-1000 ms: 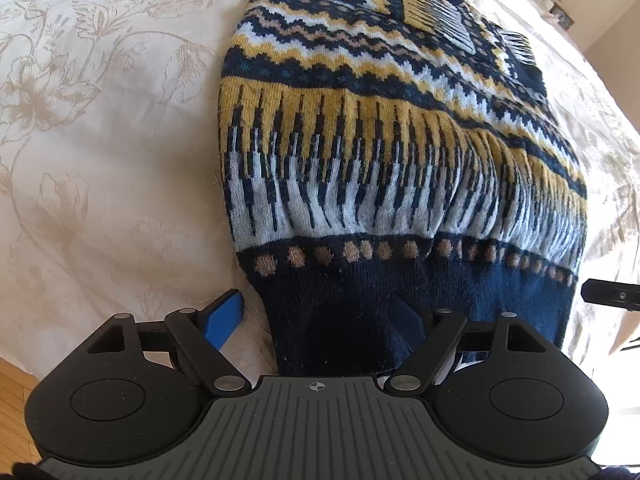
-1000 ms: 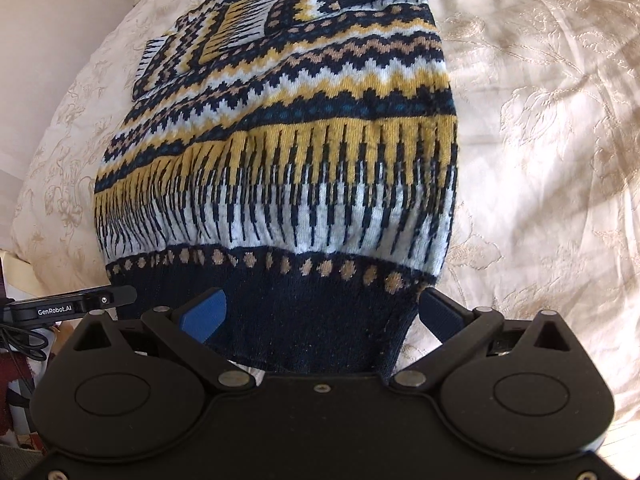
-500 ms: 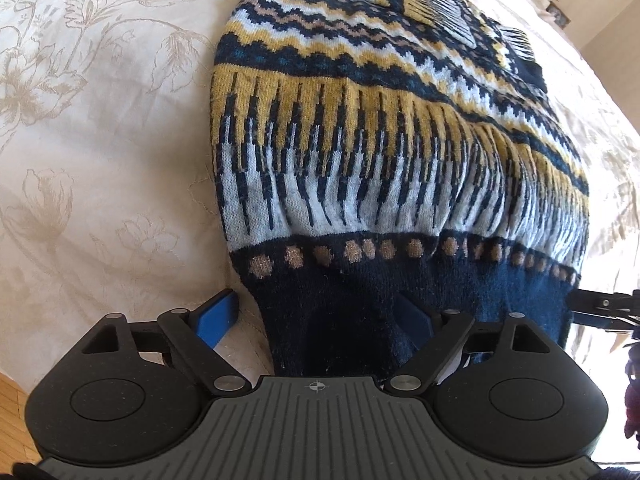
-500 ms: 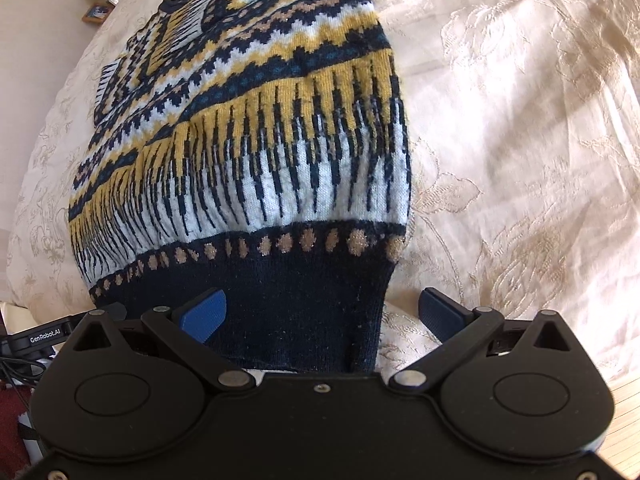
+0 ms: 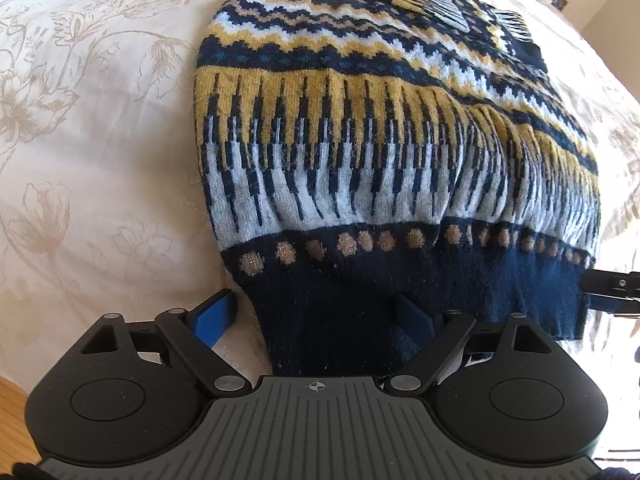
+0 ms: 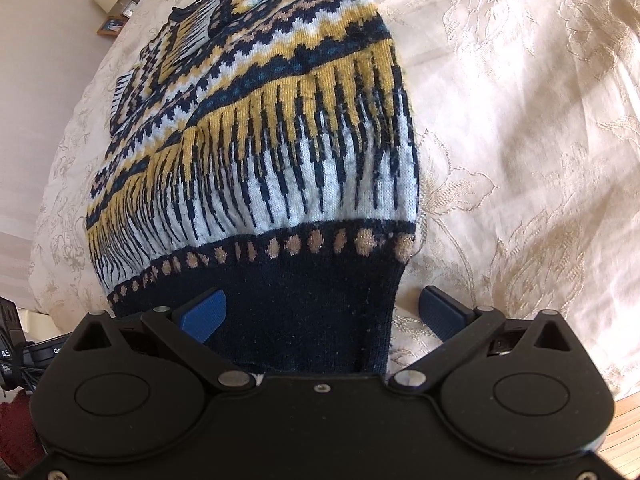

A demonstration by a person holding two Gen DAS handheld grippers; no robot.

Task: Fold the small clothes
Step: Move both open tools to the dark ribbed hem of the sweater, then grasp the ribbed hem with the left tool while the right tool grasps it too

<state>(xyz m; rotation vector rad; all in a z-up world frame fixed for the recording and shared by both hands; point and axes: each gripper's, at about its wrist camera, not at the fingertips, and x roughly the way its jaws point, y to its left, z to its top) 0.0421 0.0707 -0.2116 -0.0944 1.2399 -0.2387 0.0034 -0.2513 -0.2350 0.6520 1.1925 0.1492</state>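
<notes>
A knitted sweater in navy, mustard and white bands lies on the cream floral bedspread, its navy ribbed hem toward me. My left gripper is open, its blue fingers straddling the hem's left corner. In the right wrist view the same sweater runs away from me, and my right gripper is open astride the hem's right corner. The hem cloth sits between each pair of fingers without being pinched. The sleeves look folded over the chest at the far end.
The bedspread spreads wide on the outer side of each gripper. The right gripper's black body shows at the right edge of the left wrist view. Wooden floor lies below the bed edge. A small shelf with items stands far off.
Both grippers have slid forward over the hem corners, and the sweater fills more of each view. The right one has tilted left. Neither has shut.
</notes>
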